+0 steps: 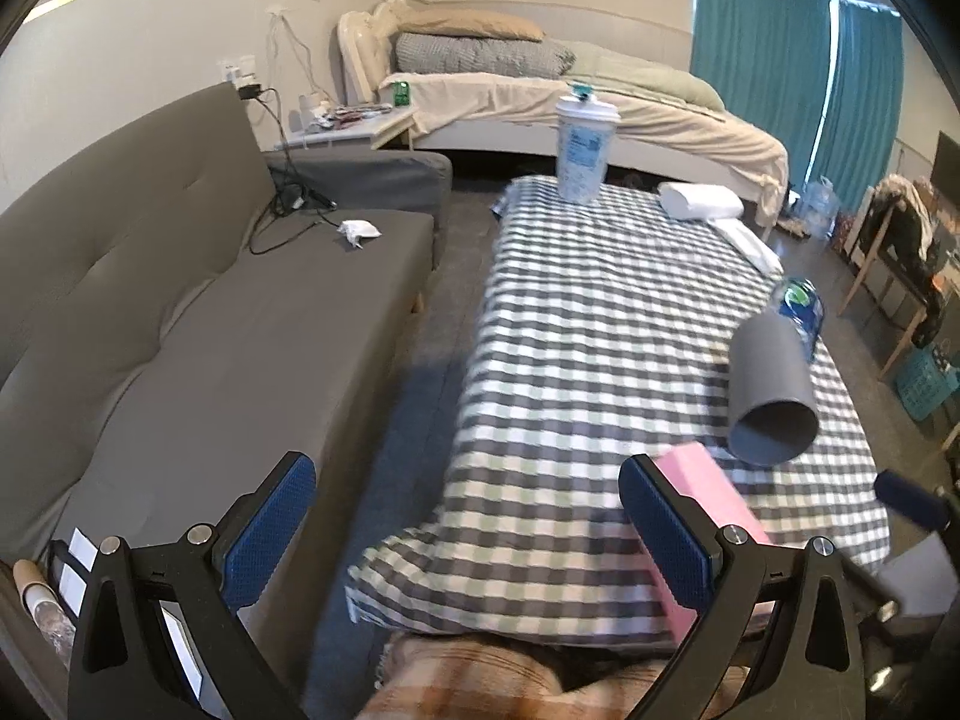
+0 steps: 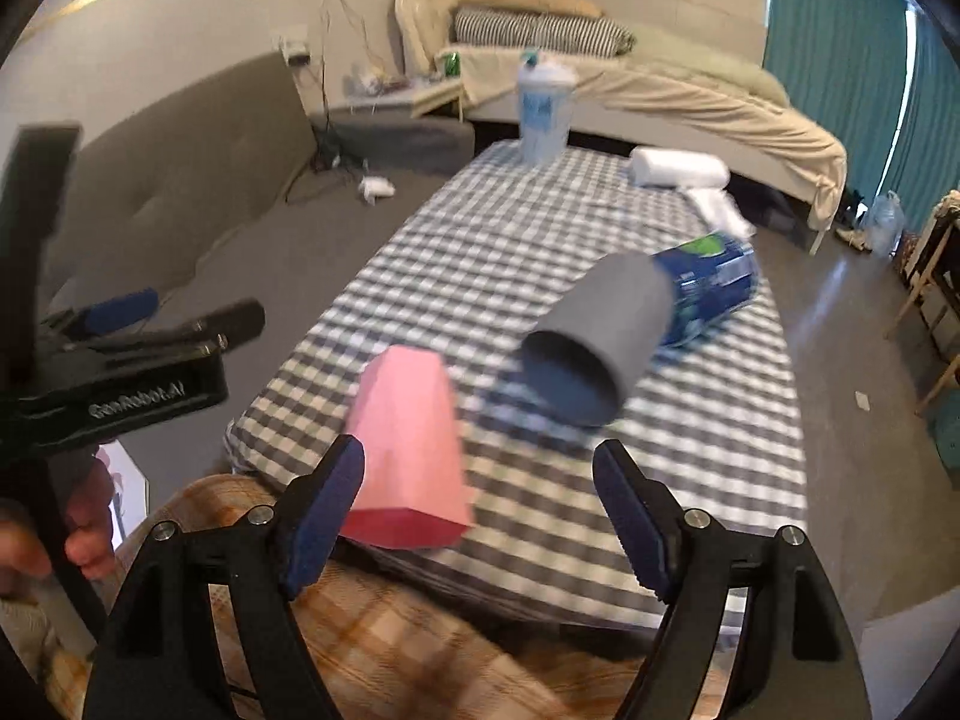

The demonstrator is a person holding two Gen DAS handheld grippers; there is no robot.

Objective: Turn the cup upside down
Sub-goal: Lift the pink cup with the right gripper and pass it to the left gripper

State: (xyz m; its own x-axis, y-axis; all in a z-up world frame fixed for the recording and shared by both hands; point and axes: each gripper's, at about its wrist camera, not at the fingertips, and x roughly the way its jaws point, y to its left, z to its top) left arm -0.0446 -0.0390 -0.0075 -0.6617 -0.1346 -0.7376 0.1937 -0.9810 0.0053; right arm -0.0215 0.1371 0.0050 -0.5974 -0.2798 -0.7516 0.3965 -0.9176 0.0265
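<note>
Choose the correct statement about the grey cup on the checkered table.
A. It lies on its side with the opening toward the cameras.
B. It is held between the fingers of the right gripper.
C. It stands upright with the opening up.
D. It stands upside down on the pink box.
A: the grey cup lies tipped on the checkered tablecloth, its dark opening facing the cameras, beyond the open right gripper and touching neither gripper.

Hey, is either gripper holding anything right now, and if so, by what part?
Nothing is held. The left gripper and right gripper both have open jaws, and the grey cup and pink cup are gripped by neither.
</note>
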